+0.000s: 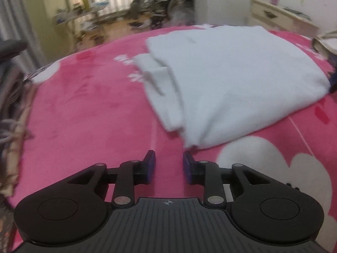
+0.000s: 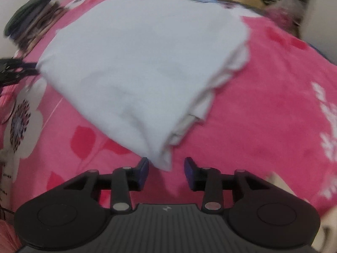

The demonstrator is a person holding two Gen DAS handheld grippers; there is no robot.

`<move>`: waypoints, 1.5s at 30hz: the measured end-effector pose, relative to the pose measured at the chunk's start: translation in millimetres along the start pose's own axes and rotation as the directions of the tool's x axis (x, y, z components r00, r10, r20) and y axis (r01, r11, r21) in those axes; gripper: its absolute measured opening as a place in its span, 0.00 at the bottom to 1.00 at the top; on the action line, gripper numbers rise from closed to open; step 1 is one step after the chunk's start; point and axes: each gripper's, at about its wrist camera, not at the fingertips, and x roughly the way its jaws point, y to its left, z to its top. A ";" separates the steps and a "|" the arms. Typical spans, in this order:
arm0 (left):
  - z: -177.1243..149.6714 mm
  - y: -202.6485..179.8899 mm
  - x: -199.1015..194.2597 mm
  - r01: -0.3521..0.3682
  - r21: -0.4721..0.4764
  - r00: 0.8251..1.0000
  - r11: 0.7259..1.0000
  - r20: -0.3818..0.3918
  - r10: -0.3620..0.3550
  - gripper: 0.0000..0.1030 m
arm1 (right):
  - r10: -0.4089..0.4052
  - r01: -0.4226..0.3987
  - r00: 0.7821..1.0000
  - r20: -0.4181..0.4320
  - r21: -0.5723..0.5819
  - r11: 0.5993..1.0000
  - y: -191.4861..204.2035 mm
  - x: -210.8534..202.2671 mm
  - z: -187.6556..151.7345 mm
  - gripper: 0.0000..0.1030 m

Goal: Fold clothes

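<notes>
A white folded garment (image 1: 227, 80) lies on a pink flowered blanket (image 1: 88, 109). Layered edges show along its left side in the left wrist view. My left gripper (image 1: 169, 167) is open just short of the garment's near corner, with nothing between its fingers. In the right wrist view the same garment (image 2: 143, 69) fills the upper middle. Its near corner hangs down between the fingers of my right gripper (image 2: 166, 171), which is open and not closed on the cloth. The other gripper's dark tip (image 2: 12, 69) shows at the garment's far left edge.
A stack of dark folded clothes (image 2: 31, 19) sits at the blanket's far left in the right wrist view. Beyond the bed are a cream dresser (image 1: 282, 19), a cluttered shelf (image 1: 84, 14) and a fan (image 1: 183, 2). A beige object (image 2: 328, 227) sits at lower right.
</notes>
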 end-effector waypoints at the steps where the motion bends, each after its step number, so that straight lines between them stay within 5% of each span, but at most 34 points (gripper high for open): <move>1: 3.0 2.3 -6.0 -0.011 -0.017 1.000 1.000 0.007 0.011 0.27 | -0.012 0.012 1.000 0.014 0.022 1.000 -4.7 -6.8 -1.7 0.38; 6: 28.2 -4.8 -38.4 -0.051 -0.064 0.983 0.997 0.174 0.061 0.31 | -0.081 0.066 0.987 0.139 0.111 0.992 -19.8 -42.5 3.4 0.38; 13: 65.5 -56.6 -3.4 0.020 0.049 0.985 0.999 0.171 -0.028 0.41 | -0.018 -0.015 0.964 0.266 0.122 0.992 -0.1 -34.0 57.1 0.38; 19: 55.2 -60.7 50.6 0.003 0.060 1.000 0.998 -0.004 -0.003 0.43 | 0.057 -0.070 0.975 0.214 0.054 0.996 22.8 5.6 69.7 0.38; 24: 47.8 -38.1 38.0 0.067 -0.017 0.997 0.998 0.027 -0.066 0.44 | 0.019 -0.038 0.990 0.137 0.140 0.989 1.4 27.5 56.8 0.38; 28: 45.2 -41.5 26.0 0.026 -0.025 0.998 0.999 0.050 -0.024 0.49 | 0.008 -0.038 0.987 0.161 0.184 0.982 -5.7 9.5 54.5 0.38; 37: 38.5 -48.6 7.2 -0.013 0.037 0.998 0.999 0.060 0.011 0.54 | -0.018 0.006 0.985 0.173 0.069 0.998 25.3 -21.7 57.5 0.43; 45: 33.1 -27.9 8.6 0.047 -0.157 0.999 0.987 -0.002 -0.048 0.55 | -0.016 0.036 0.991 0.136 -0.146 0.989 72.2 -15.2 50.2 0.52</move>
